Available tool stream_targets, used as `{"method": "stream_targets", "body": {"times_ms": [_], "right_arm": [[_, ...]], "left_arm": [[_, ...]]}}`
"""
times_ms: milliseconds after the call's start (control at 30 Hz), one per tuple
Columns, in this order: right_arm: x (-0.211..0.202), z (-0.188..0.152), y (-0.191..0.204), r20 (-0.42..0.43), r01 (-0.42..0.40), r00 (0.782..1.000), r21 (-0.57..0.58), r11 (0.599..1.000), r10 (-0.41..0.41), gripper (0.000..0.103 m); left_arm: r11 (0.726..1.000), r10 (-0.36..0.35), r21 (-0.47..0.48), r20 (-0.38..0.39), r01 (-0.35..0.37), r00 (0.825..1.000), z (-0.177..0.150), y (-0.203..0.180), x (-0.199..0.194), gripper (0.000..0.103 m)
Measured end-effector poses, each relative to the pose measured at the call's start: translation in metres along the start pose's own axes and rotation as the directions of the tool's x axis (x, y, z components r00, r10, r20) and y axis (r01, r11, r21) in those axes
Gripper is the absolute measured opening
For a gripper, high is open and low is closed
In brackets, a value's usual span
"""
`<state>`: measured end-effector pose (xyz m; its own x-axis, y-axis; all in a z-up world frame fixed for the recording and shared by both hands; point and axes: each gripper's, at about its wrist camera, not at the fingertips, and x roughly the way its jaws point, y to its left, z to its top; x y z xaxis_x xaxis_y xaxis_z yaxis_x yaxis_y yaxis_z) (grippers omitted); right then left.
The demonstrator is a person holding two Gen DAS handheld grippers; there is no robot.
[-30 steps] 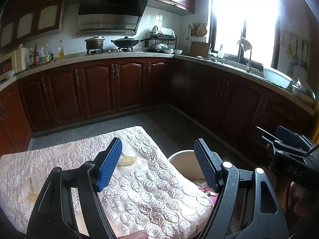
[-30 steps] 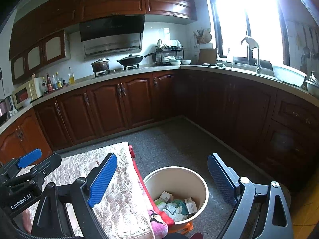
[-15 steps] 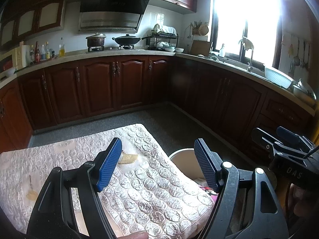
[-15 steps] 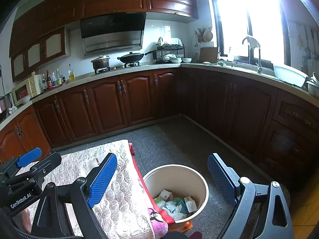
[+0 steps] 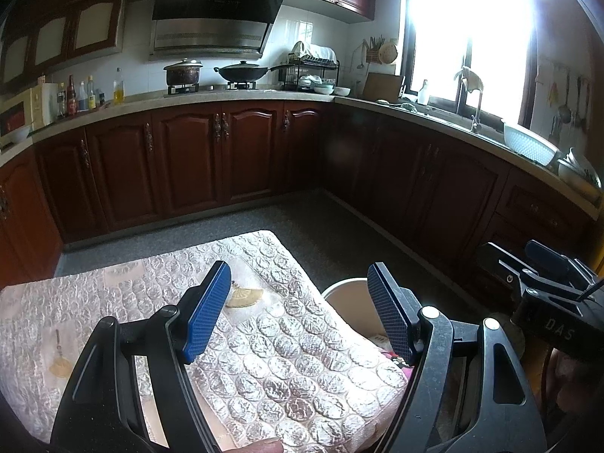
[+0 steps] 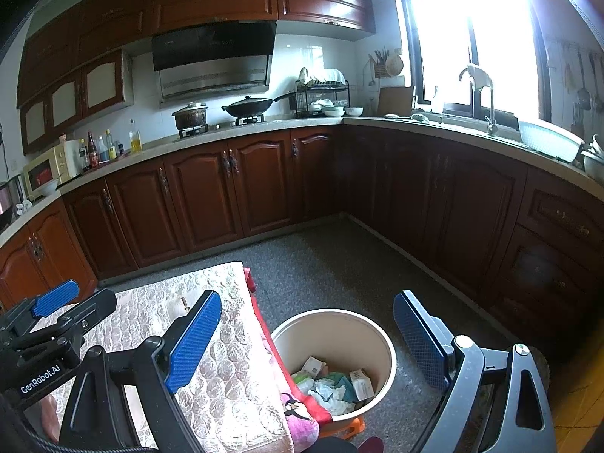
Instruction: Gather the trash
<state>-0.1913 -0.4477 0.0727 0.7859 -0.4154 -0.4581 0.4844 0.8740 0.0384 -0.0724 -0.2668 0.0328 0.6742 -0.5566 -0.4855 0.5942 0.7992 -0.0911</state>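
Two hand-held grippers hover over a low table in a home kitchen. The left gripper (image 5: 298, 307) has its blue-padded jaws spread wide with nothing between them; the right gripper (image 6: 307, 338) is likewise spread and empty. White lettering on the left gripper's body, seen from the right wrist view, reads "GenRobot.AI". On the right gripper's body, seen from the left wrist view, the letters "DAS" show; the rest is cut off.

The table (image 5: 264, 362) wears a pale quilted cloth with small fan motifs. A pink cloth (image 6: 298, 411) with a cartoon figure hangs off its right edge. Just beside that edge, on the floor, stands a cream round bin (image 6: 389, 355). The trash (image 6: 332, 381) lies in its bottom: crumpled white paper, small printed cartons and a bit of green. Their print is too small to read.

The floor (image 6: 339, 264) is grey and speckled. Dark red wooden cabinets (image 6: 204, 192) run along two walls under a pale worktop (image 6: 434, 128). On it sit a pot (image 6: 190, 115) and a wok (image 6: 249, 107) on the hob, bottles (image 6: 109, 147) and a dish rack (image 6: 321, 94). A bright window (image 6: 479, 37) glares above the tap (image 6: 481, 87).
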Motion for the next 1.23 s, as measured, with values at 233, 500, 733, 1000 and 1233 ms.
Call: {"method": "stream_targets", "body": {"times_ms": [233, 500, 733, 1000, 1233], "right_arm": [[0.003, -0.002, 0.000, -0.003, 0.001, 1.000, -0.007, 1.000, -0.001, 0.091], [0.005, -0.002, -0.001, -0.010, 0.000, 1.000, -0.007, 1.000, 0.000, 0.091], [0.007, -0.003, -0.004, -0.018, 0.001, 1.000, -0.003, 1.000, -0.001, 0.091], [0.010, -0.005, -0.005, -0.026, 0.000, 1.000, -0.003, 1.000, 0.000, 0.091], [0.010, -0.007, -0.005, -0.027, 0.004, 1.000, -0.001, 1.000, -0.004, 0.091]], "left_arm": [[1.000, 0.005, 0.001, -0.003, -0.005, 1.000, -0.002, -0.004, 0.002, 0.074], [1.000, 0.006, 0.007, -0.010, -0.005, 1.000, -0.003, -0.007, 0.003, 0.074], [1.000, 0.004, 0.017, -0.011, -0.003, 1.000, -0.004, -0.008, 0.005, 0.074], [1.000, -0.001, 0.025, -0.016, 0.002, 1.000, -0.007, -0.007, 0.006, 0.074], [0.999, -0.015, 0.034, -0.011, 0.015, 1.000, -0.009, -0.007, 0.009, 0.074]]}}
